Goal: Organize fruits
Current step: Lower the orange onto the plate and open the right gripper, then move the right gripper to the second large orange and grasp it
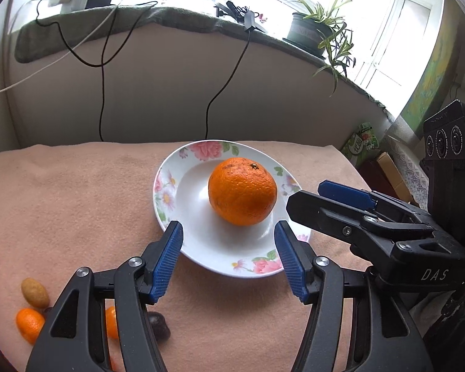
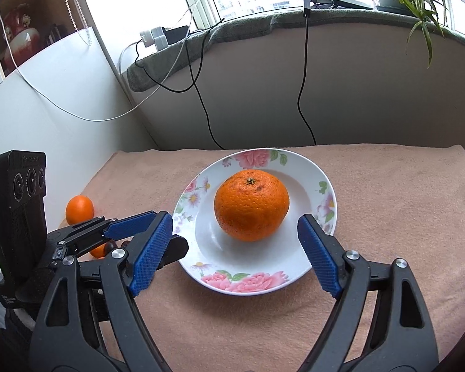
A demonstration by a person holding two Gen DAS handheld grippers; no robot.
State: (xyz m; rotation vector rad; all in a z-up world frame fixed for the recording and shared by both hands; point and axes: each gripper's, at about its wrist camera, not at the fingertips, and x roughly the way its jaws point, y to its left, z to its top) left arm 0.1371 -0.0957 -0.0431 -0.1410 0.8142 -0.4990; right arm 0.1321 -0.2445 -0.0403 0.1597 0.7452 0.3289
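Observation:
A large orange [image 1: 242, 190] [image 2: 251, 204] sits stem up in a white plate with a pink flower rim [image 1: 164, 192] [image 2: 325, 186] on the pink cloth. In the right wrist view my right gripper [image 2: 235, 226] is open over the plate's near half, its blue pads either side of the orange and clear of it. My left gripper [image 1: 228, 232] is open and empty at the plate's near rim. The right gripper [image 1: 305, 195] reaches in from the right. Small fruits lie at the left: a tan oval one [image 1: 34, 293], small oranges [image 1: 29, 324] [image 2: 79, 209] and a dark one [image 1: 159, 325].
The pink cloth [image 2: 387, 217] covers the table up to a beige wall [image 1: 155, 93]. Black and white cables [image 1: 101, 93] hang down from the sill above. A potted plant [image 1: 319, 28] stands on the sill. Boxes and a green packet [image 1: 361, 141] lie beyond the table's right edge.

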